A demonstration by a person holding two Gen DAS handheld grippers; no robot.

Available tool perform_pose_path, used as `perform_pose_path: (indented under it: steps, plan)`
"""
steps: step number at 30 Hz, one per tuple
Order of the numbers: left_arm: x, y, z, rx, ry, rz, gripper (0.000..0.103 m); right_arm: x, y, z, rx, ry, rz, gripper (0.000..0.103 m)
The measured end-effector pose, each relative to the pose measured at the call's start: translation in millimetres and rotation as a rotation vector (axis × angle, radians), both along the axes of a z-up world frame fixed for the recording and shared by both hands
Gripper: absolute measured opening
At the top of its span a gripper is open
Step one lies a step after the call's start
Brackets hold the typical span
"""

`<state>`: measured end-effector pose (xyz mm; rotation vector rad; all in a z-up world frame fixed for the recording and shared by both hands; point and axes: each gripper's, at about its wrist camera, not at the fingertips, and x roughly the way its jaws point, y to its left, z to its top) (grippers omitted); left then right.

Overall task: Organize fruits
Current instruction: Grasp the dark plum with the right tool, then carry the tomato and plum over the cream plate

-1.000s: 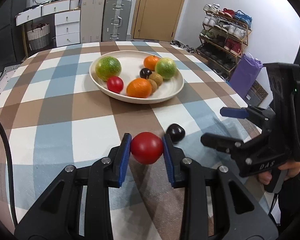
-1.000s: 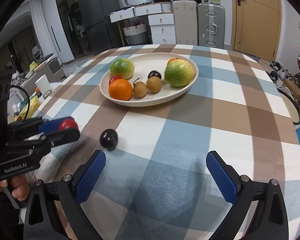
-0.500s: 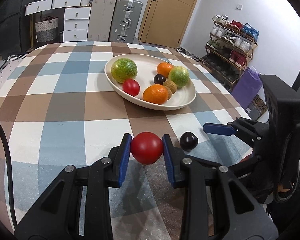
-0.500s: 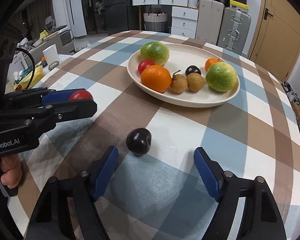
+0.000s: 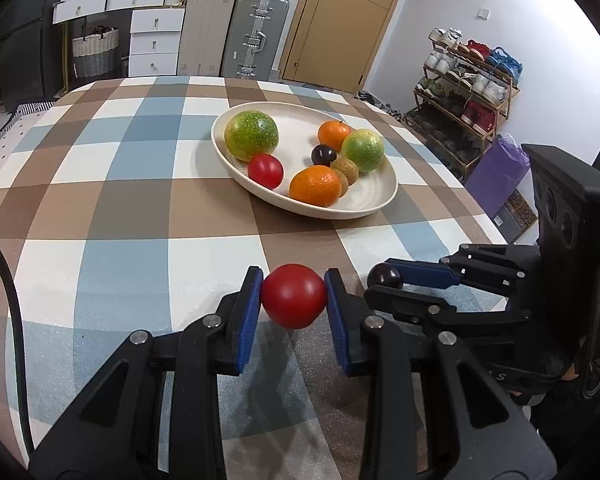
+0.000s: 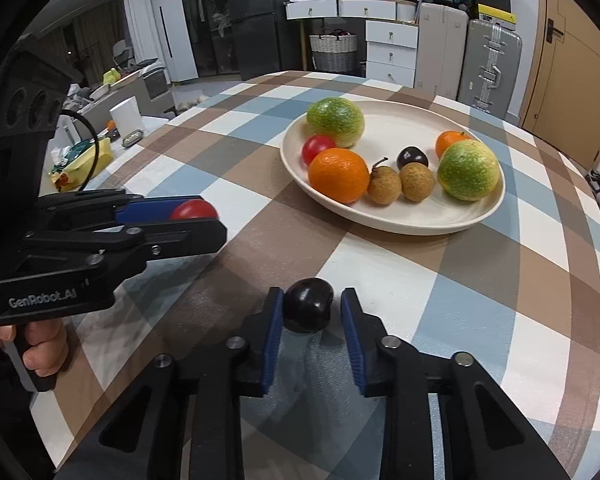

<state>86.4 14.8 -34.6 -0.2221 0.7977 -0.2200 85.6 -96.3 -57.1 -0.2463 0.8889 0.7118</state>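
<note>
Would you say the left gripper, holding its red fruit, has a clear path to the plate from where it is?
Probably yes. The left gripper is shut on the red fruit, and only bare checked tablecloth lies between it and the plate's near rim. The right gripper sits off to the side.

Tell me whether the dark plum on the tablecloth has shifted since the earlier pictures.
No. The dark plum sits on the same brown check short of the plate; the right tongs have just closed around it.

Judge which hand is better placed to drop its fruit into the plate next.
Left, probably. Its tongs grip the red tomato firmly on both sides. The right tongs have only just closed around the dark plum, which sits low by the tablecloth. The plate is similarly near both.
</note>
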Motion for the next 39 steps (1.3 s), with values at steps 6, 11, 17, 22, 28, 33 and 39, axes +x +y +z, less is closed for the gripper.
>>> perform_pose_path:
  steps: [6, 11, 17, 22, 28, 33, 39]
  plan:
    - [4.6, -0.8, 2.4, 0.006, 0.001, 0.008, 0.029, -0.1, -4.7, 3.4, 0.039, -0.001, 0.006, 0.025]
    - [9.6, -2.9, 7.6, 0.014, -0.014, 0.005, 0.029, 2.4, -14.9, 9.6, 0.085, -0.010, -0.009, 0.025]
    - [23.6, -5.3, 14.9, 0.025, -0.030, 0.003, 0.029, 10.8, -27.1, 19.4, 0.144, -0.036, -0.033, 0.025]
    - [37.2, -6.1, 19.9, 0.031, -0.047, 0.004, 0.029, 21.0, -33.7, 26.7, 0.181, -0.063, -0.062, 0.025]
    - [54.5, -4.9, 25.5, 0.026, -0.064, 0.004, 0.029, 37.6, -41.4, 33.5, 0.222, -0.085, -0.109, 0.025]
    - [73.8, -3.5, 31.2, 0.019, -0.078, 0.010, 0.029, 47.6, -43.0, 35.5, 0.241, -0.100, -0.128, 0.025]
    - [93.1, -6.4, 35.4, 0.021, -0.098, 0.008, 0.029, 59.2, -42.7, 35.7, 0.254, -0.101, -0.138, 0.025]
